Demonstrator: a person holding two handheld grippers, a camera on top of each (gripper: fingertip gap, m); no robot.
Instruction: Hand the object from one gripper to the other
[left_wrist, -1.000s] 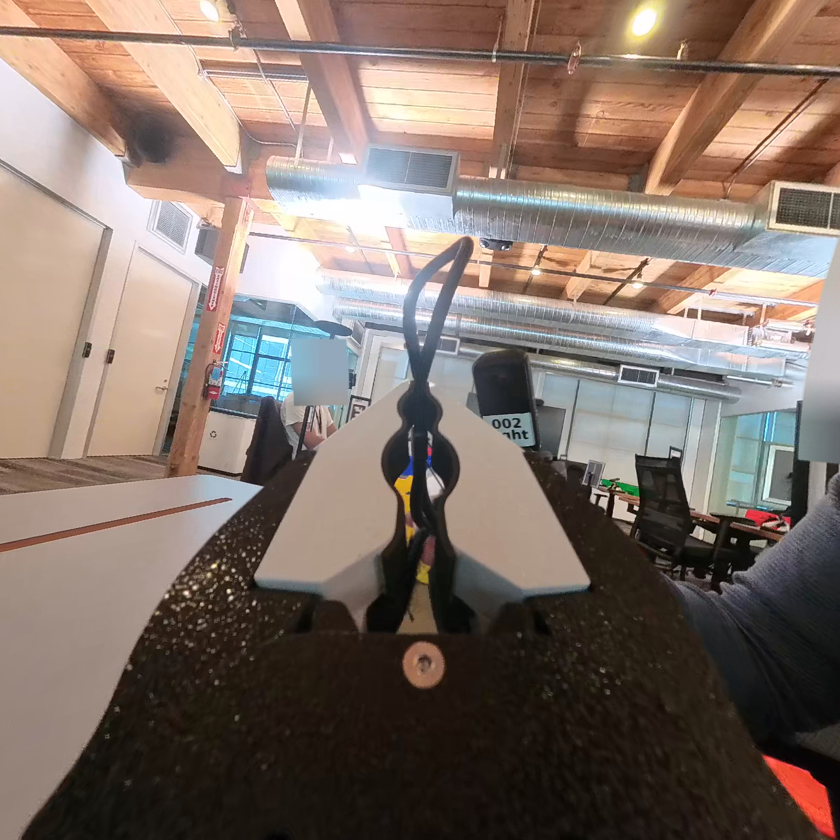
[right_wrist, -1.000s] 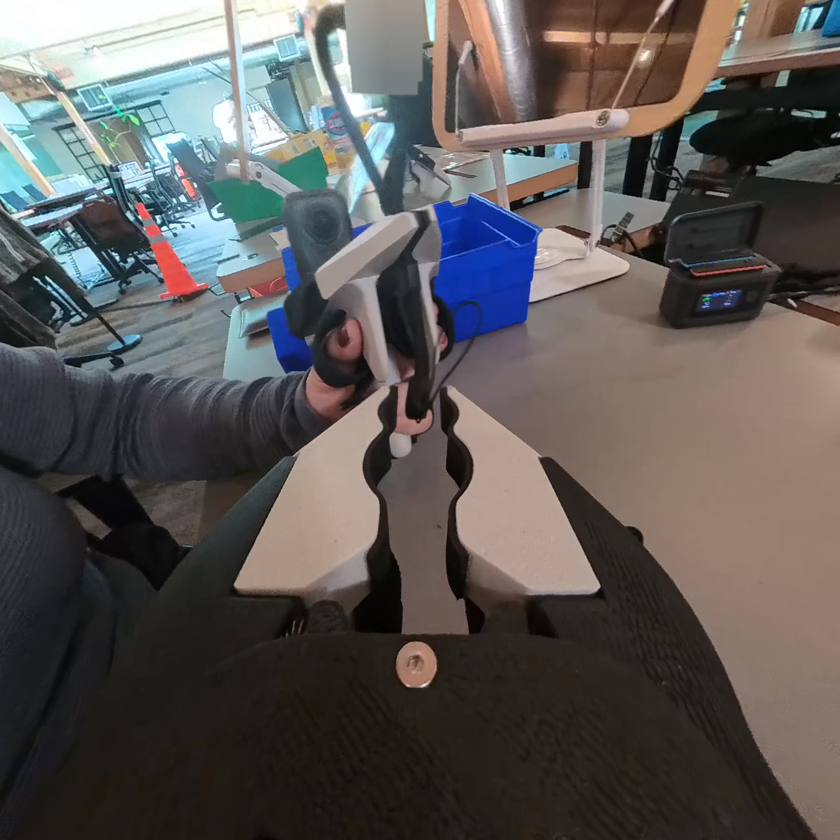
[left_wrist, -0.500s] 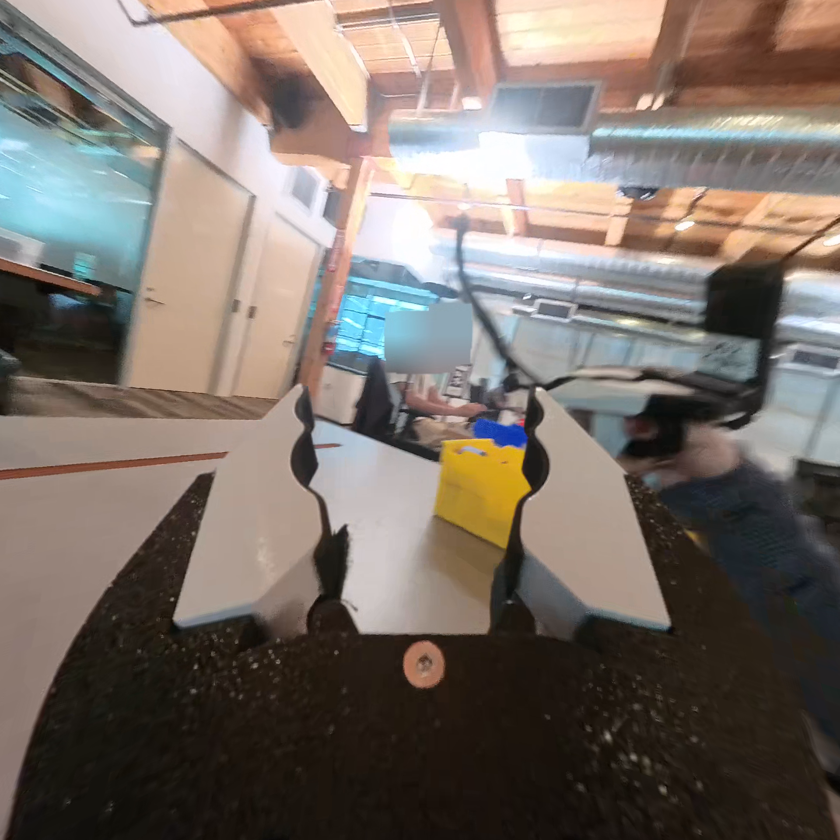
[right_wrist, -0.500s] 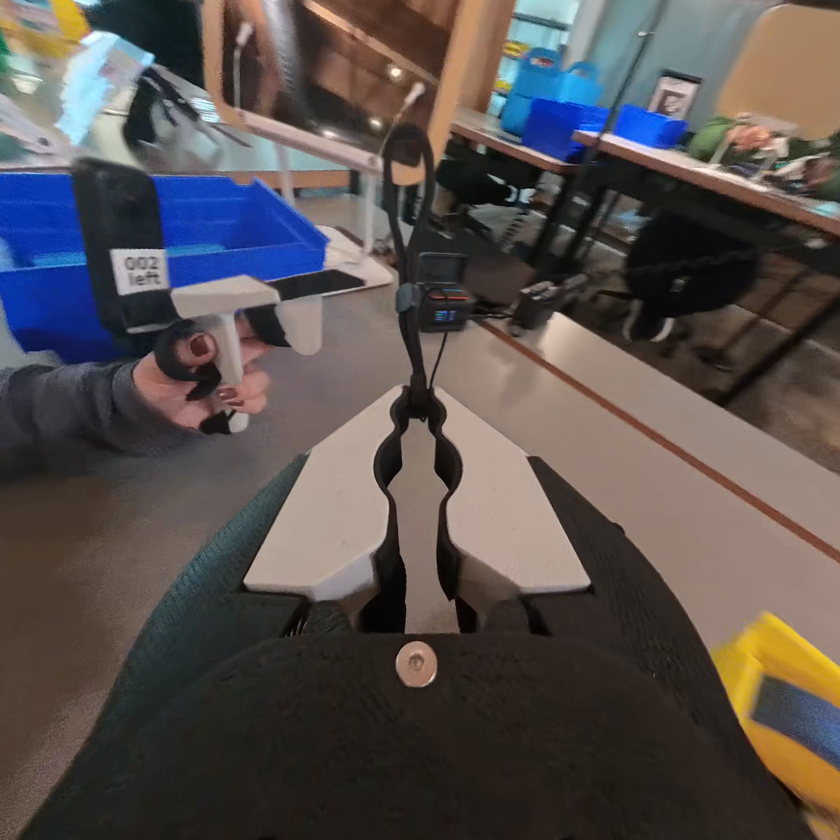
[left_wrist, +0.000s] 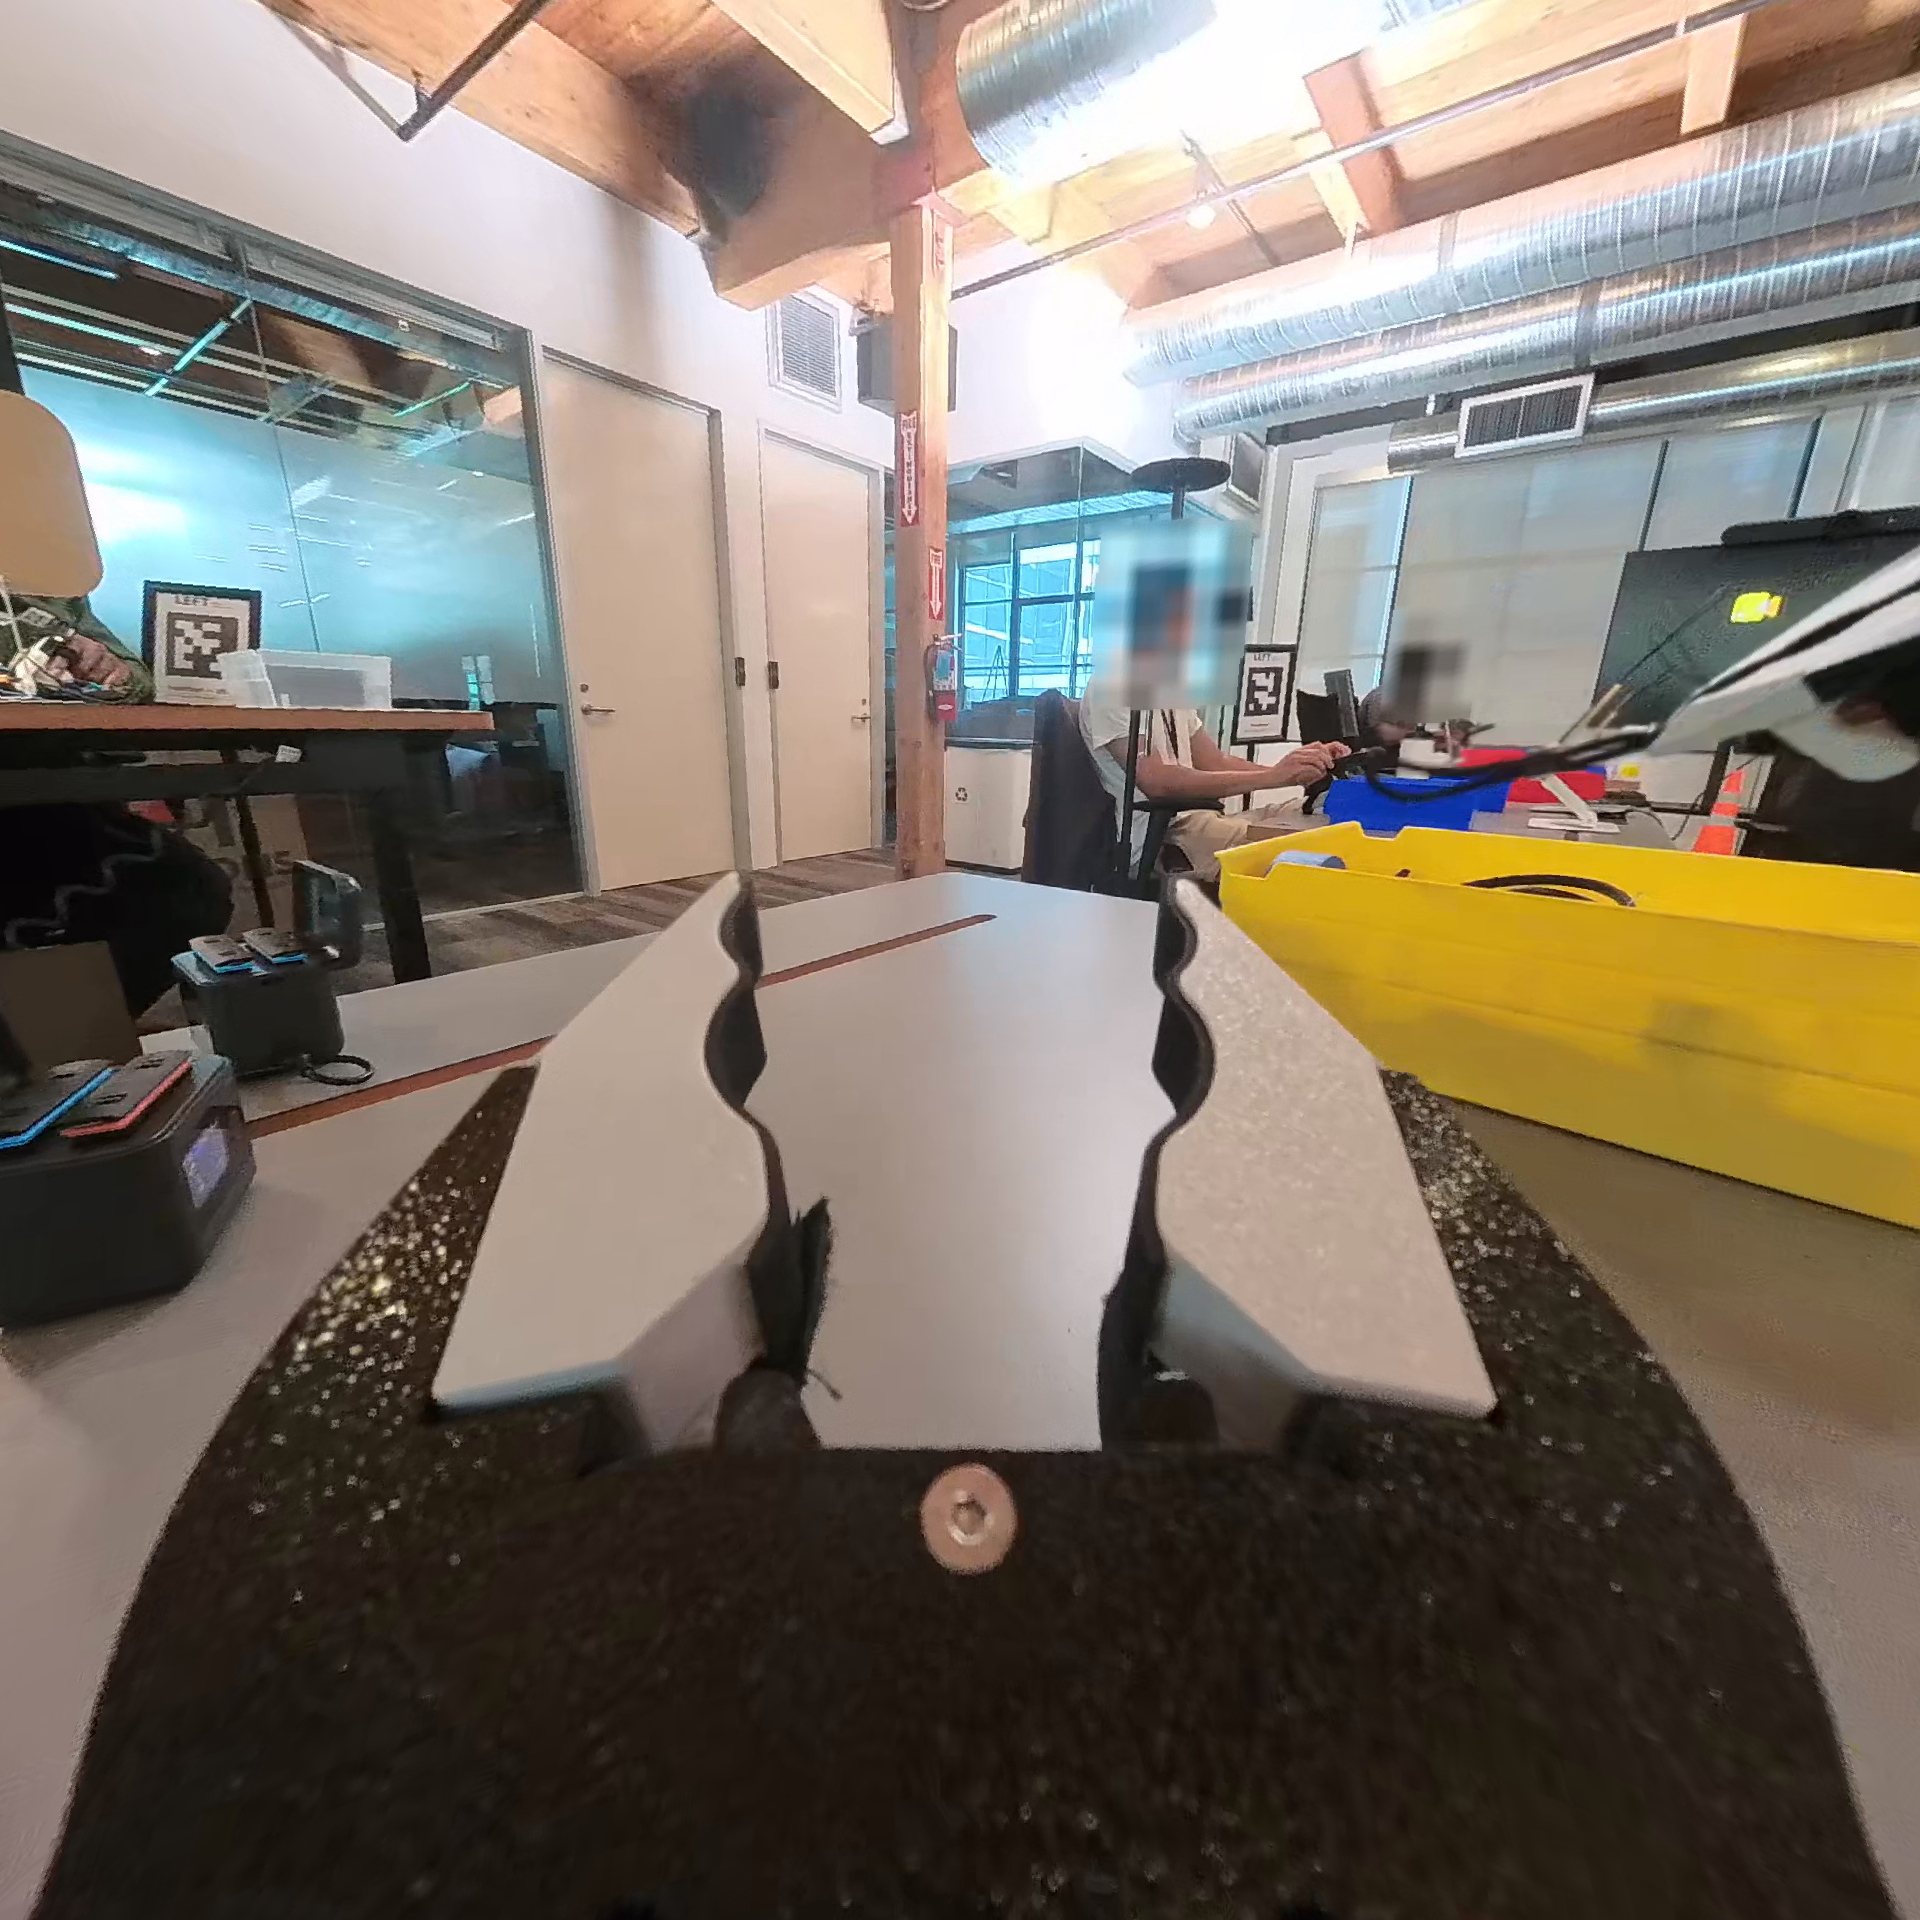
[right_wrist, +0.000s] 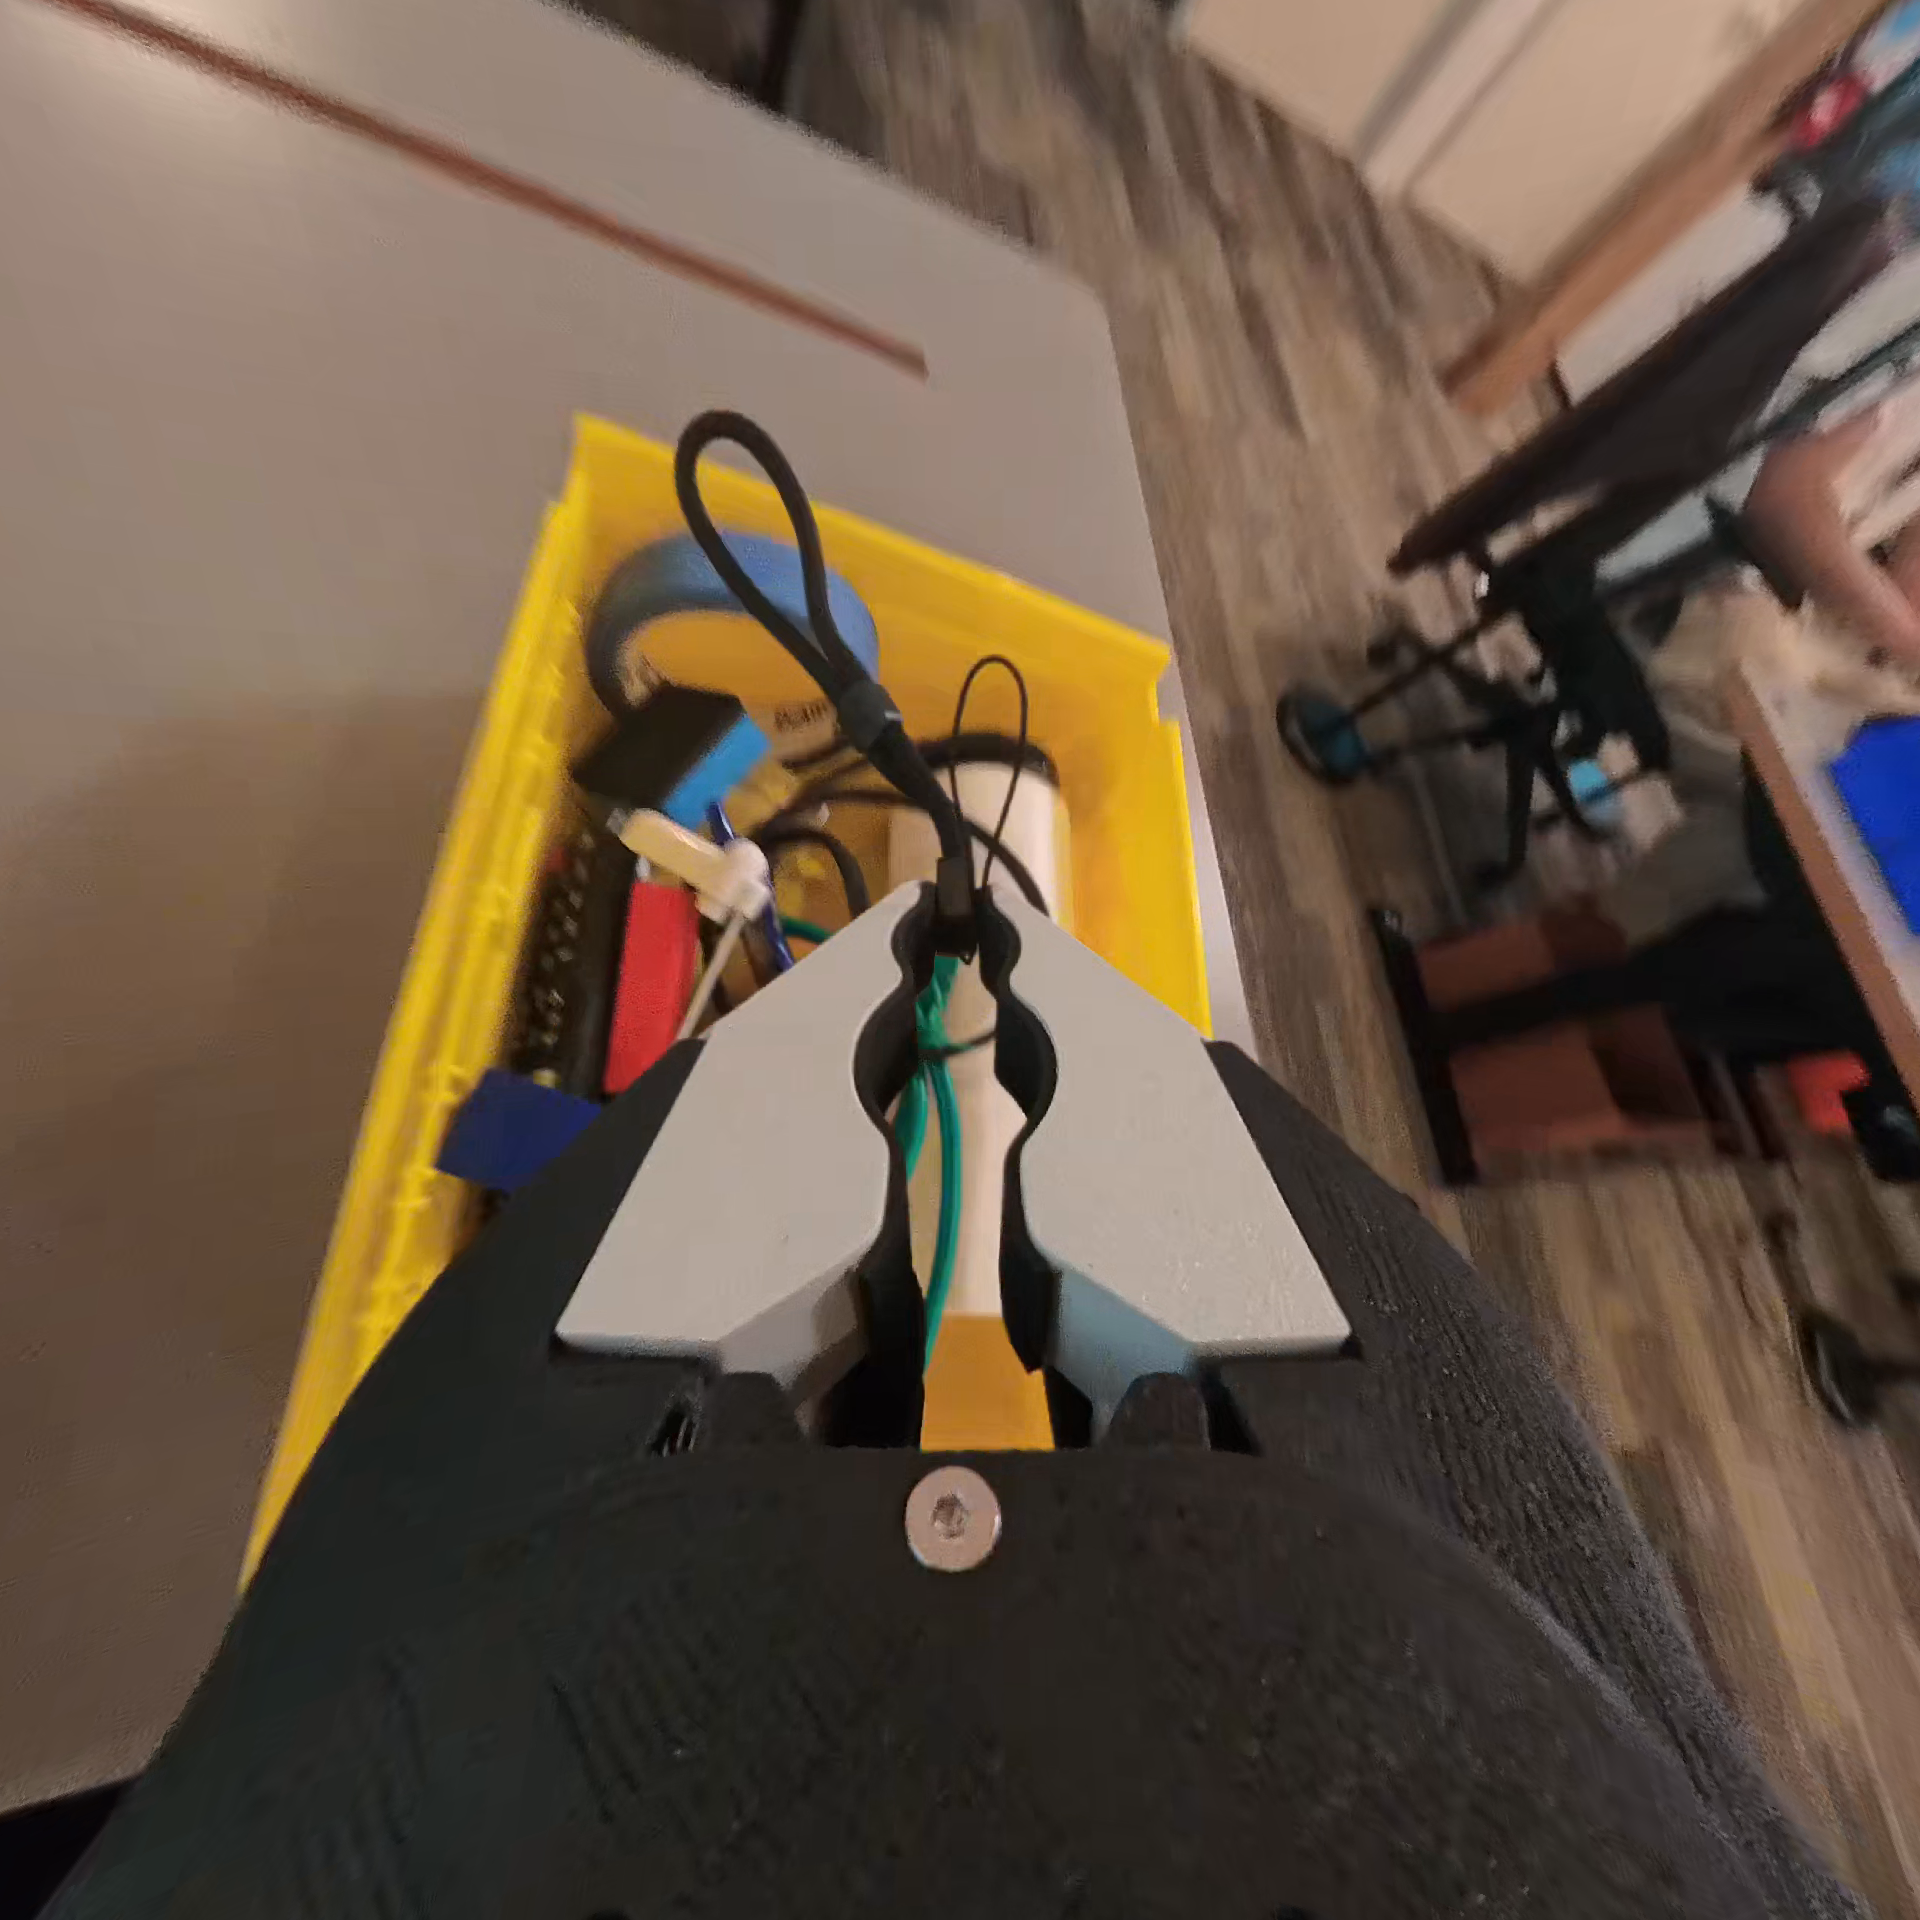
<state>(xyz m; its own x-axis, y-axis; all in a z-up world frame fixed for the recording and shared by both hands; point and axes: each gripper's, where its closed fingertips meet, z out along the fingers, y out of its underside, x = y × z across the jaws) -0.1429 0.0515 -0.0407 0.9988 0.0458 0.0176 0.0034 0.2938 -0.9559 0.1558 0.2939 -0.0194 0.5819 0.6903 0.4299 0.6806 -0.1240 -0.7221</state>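
Pinching black lanyard cord (right_wrist: 940, 821) in my right gripper (right_wrist: 954, 920) over yellow bin (right_wrist: 499, 831), loop dangling free; left gripper (left_wrist: 956, 971) spread, empty. Light, floppy, probably slippery; grip at the stiff joiner.

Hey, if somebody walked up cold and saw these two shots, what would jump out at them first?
Probably the black lanyard cord, pinched at the tips of the shut right gripper and looping above the yellow bin full of odds and ends like a blue tape roll. Next, the left gripper, wide open and holding nothing over the grey table, the bin to its right.
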